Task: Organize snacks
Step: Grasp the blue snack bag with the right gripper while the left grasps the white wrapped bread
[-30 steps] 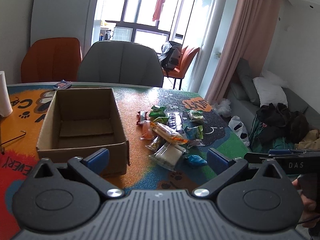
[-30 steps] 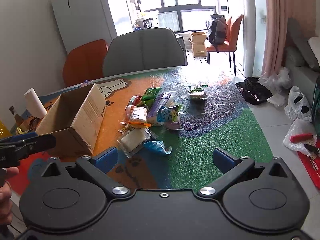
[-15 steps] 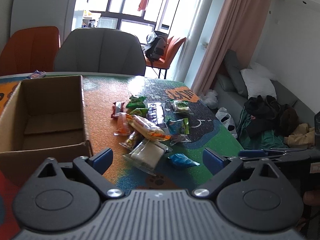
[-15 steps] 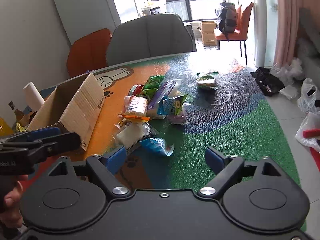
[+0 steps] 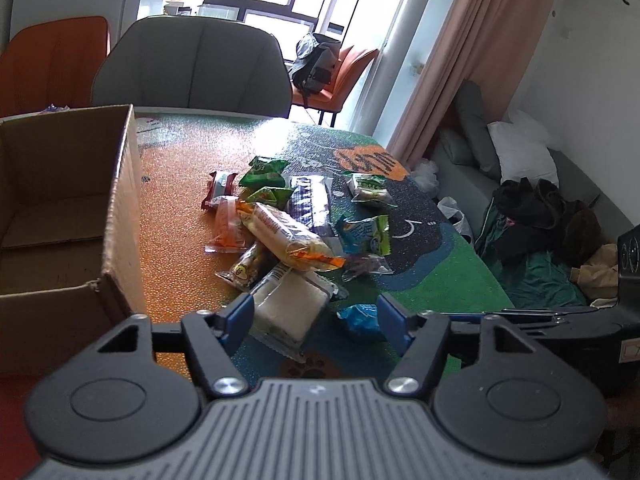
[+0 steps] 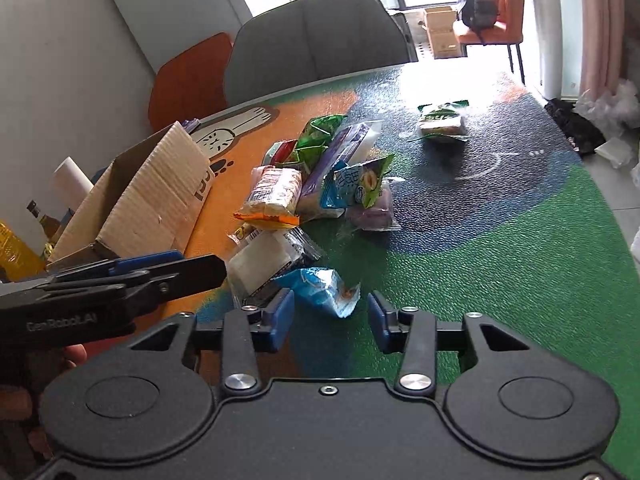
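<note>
A pile of wrapped snacks lies mid-table right of an open, empty cardboard box [image 5: 60, 216] [image 6: 152, 200]. Nearest are a white clear-wrapped pack [image 5: 290, 304] [image 6: 266, 258] and a small blue packet [image 5: 360, 318] [image 6: 320, 286]. My left gripper [image 5: 316, 316] is open just short of the white pack, which lies beside its left finger. My right gripper [image 6: 330, 318] is open just behind the blue packet. An orange-ended cracker pack [image 5: 288, 236] [image 6: 276, 196] lies on top of the pile. A green packet [image 5: 370, 188] [image 6: 442, 120] lies apart, farther right.
The table has a colourful cartoon mat [image 6: 480, 240]. A grey chair [image 5: 192, 72] and an orange chair [image 5: 52, 64] stand behind it. A paper roll [image 6: 74, 178] and bottles [image 6: 16, 248] stand left of the box. The left gripper's side [image 6: 120, 284] shows in the right wrist view.
Both grippers have moved forward and down toward the near edge of the snack pile. Their jaws have narrowed but stay open. The box has slid to the left in the left wrist view.
</note>
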Tool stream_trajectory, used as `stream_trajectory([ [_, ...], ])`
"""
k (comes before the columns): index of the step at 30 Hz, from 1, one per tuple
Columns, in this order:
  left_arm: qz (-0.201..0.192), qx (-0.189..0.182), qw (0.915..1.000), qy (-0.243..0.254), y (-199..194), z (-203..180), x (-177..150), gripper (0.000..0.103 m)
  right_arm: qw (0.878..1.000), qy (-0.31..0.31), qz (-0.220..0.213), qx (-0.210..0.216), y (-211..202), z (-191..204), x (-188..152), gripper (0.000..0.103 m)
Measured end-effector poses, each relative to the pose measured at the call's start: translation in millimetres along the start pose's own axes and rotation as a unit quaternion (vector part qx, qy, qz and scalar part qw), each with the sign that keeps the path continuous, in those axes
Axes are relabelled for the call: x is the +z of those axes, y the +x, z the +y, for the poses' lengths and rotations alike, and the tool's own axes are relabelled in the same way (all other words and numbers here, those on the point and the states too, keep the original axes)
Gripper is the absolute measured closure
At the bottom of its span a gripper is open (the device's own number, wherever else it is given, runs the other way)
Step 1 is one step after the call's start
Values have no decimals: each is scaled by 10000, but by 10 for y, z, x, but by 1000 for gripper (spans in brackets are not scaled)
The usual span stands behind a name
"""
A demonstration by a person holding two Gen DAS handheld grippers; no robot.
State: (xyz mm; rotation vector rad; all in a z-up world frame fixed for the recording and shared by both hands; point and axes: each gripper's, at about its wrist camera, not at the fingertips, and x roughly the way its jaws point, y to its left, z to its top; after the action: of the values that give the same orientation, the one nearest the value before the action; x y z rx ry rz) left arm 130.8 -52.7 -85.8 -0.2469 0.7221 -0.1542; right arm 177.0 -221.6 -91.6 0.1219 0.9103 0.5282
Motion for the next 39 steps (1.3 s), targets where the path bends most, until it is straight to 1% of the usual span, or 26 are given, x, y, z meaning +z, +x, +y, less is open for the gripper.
stream_trajectory([
  [1,19,36,10000,-5,37,2,7,41,10000,-3,41,-10,39,-13,14,61],
  [4,60,116,9999,-24,129,19,17,42,9998,62,194,-71,158,-71,39,60],
  [6,94,178,9998,-2,184,20,24,42,9995,170,252,22,219,-118,45,60],
  [7,113,195,9997,23,214,11,28,42,9994,212,267,93,241,-133,45,61],
  [8,128,213,9997,52,237,4,31,42,9993,225,277,139,259,-141,42,70],
  [9,141,238,9996,85,259,-5,33,42,9992,217,275,209,271,-145,35,73],
  [10,150,267,9995,116,278,-15,35,42,9992,193,261,235,272,-140,35,74],
  [11,149,290,9994,142,296,-25,37,42,9993,147,232,236,267,-134,33,78],
  [12,159,305,9993,173,317,-34,42,42,9995,110,197,243,257,-131,31,84],
  [15,175,341,9990,227,366,-55,47,39,9995,171,141,244,211,-177,35,90],
  [17,179,351,9988,291,392,-80,48,38,9994,201,113,253,183,-221,35,92],
  [18,182,357,9987,324,406,-97,48,37,9995,205,94,217,163,-232,32,98],
  [19,184,371,9985,355,421,-112,46,35,9996,201,74,173,157,-254,36,101],
  [23,166,437,9977,492,476,-170,31,32,9997,248,38,48,111,-333,42,101],
  [27,61,652,9954,698,536,-217,19,30,9996,292,24,-39,83,-390,41,101],
  [30,127,700,9949,718,602,-210,6,30,9995,308,26,-89,64,-415,45,101],
  [31,176,705,9948,718,626,-207,-2,30,9995,305,47,-103,66,-416,48,101],
  [32,224,730,9944,732,645,-203,-14,30,9995,290,72,-112,70,-409,53,98],
  [33,280,725,9943,730,658,-196,-26,30,9995,263,85,-116,75,-396,59,90],
  [35,358,657,9949,670,676,-167,-45,30,9997,180,49,-176,80,-362,69,82],
  [36,436,611,9953,610,690,-152,-55,30,9997,121,52,-186,91,-345,77,74],
  [37,499,575,9956,550,701,-132,-66,33,9998,86,47,-190,101,-331,79,71],
  [39,480,561,9957,557,691,-126,-92,34,9997,12,8,-227,124,-301,87,55],
])
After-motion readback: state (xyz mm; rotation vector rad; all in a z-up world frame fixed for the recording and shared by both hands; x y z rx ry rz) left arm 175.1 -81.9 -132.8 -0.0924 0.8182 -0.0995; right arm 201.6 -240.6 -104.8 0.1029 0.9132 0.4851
